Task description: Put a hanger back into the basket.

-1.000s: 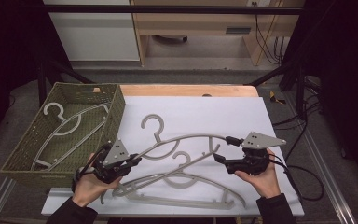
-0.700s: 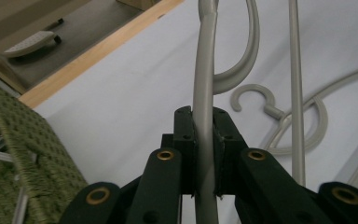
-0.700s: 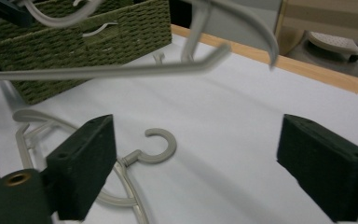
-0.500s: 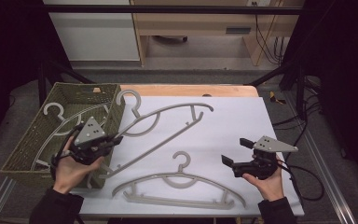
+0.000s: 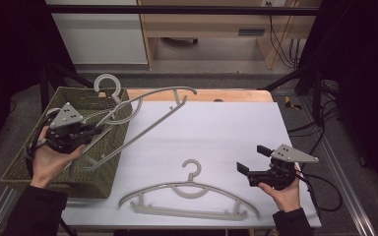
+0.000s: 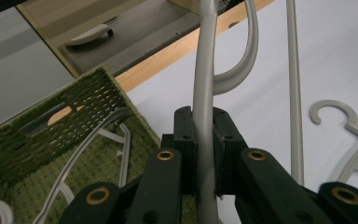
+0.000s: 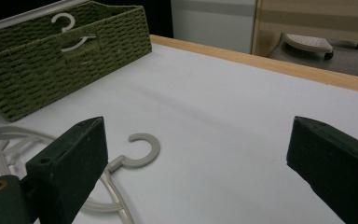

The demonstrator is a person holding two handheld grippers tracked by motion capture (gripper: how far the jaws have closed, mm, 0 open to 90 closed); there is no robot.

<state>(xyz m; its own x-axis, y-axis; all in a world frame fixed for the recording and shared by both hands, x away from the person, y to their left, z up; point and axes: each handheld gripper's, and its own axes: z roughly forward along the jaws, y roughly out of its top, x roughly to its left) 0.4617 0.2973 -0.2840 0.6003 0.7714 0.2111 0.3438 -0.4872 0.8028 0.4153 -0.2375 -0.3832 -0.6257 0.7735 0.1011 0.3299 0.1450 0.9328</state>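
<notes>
My left tool (image 5: 94, 132) is closed tight on the arm of a grey hanger (image 5: 147, 110); in the left gripper view I see its two jaws pressing on the grey bar (image 6: 204, 93) from both sides. The hanger is lifted and tilted. Its lower end is over the green woven basket (image 5: 19, 167), which is directly under this tool, and its hook (image 5: 107, 84) points up and away from me, above the far rim of the basket. The far shoulder of the hanger reaches out over the white worktop (image 5: 226, 132). Inside the basket, beside my tool, lies at least one other grey hanger (image 6: 93, 140); how many more I cannot tell.

My right tool (image 5: 248, 160) holds nothing, with its jaws standing wide apart. It hovers low over the worktop, near its right front corner. Just to the left of this tool a second hanger (image 5: 189, 196) lies flat on the worktop, with its hook (image 7: 142, 151) toward the far side.
</notes>
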